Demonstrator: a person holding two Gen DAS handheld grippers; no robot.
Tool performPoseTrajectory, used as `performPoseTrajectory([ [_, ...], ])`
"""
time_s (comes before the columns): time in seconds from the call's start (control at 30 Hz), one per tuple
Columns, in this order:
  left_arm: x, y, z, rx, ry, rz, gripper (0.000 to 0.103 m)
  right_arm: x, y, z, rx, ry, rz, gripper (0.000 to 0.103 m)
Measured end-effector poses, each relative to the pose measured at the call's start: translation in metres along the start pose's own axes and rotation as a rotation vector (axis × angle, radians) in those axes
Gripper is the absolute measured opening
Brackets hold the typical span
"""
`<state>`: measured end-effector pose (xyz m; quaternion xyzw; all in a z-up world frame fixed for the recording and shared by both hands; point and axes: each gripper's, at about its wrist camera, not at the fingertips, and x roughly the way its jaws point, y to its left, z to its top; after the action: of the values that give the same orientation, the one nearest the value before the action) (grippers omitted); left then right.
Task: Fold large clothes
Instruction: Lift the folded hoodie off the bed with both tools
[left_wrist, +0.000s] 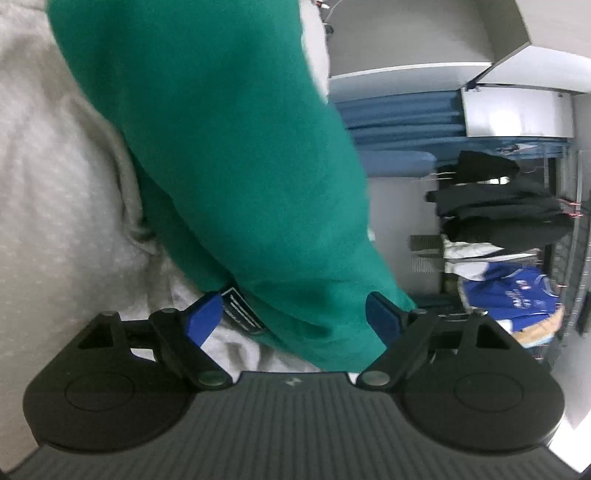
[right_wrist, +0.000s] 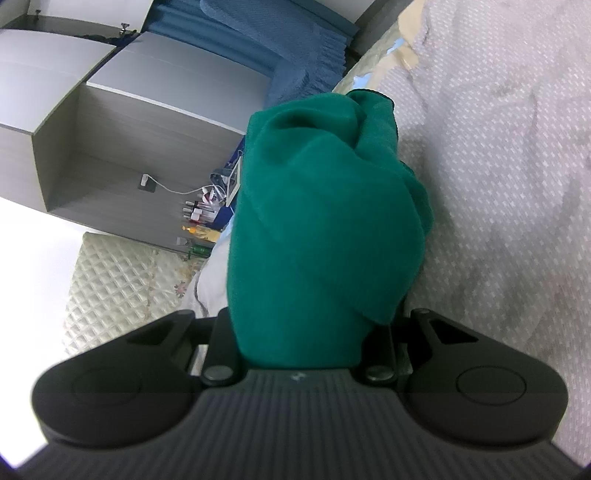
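A pale grey dotted bed cover (left_wrist: 55, 166) fills the scene, with grey open-fronted cupboards (right_wrist: 122, 122) and a rail of dark hanging clothes (left_wrist: 498, 206) behind it.

In the left wrist view, one large green fleece garment (left_wrist: 229, 147) runs as a thick band from the upper left of the cover down toward the camera. The left gripper (left_wrist: 293, 317) has its two blue-padded fingers (left_wrist: 205, 317) well apart. The cloth and a small striped label (left_wrist: 242, 310) lie between them, but neither pad presses on the fabric, so nothing is held there. The jaws look spread either to take a fresh hold on that end or after letting it go.

In the right wrist view, the same green garment (right_wrist: 317, 221) bunches upward from the right gripper (right_wrist: 299, 343), whose jaws are clamped on a thick gathered wad. The grip probably keeps that end lifted off the cover for the fold.

Counted: one garment, two grippers, one gripping. The fold itself looks not yet laid flat.
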<state>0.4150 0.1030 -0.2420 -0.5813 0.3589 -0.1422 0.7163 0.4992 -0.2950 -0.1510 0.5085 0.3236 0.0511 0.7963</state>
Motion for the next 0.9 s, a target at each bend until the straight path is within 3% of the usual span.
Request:
performPoseTrajectory([
  [0.13, 0.026, 0.009, -0.007, -0.009, 0.001, 0.042, 0.088, 0.000, -0.006, 0.000, 0.016, 0.003, 0.012, 0.032],
  [0.43, 0.047, 0.018, -0.004, -0.021, -0.068, -0.027, 0.093, 0.000, -0.018, 0.003, 0.055, 0.005, 0.036, 0.032],
  [0.73, 0.020, 0.041, -0.006, -0.159, -0.253, -0.189, 0.093, -0.004, -0.028, 0.003, 0.082, -0.008, 0.046, 0.032],
  [0.9, 0.008, 0.049, -0.012, -0.203, -0.332, -0.201, 0.093, -0.006, -0.027, -0.001, 0.079, -0.014, 0.042, 0.032],
])
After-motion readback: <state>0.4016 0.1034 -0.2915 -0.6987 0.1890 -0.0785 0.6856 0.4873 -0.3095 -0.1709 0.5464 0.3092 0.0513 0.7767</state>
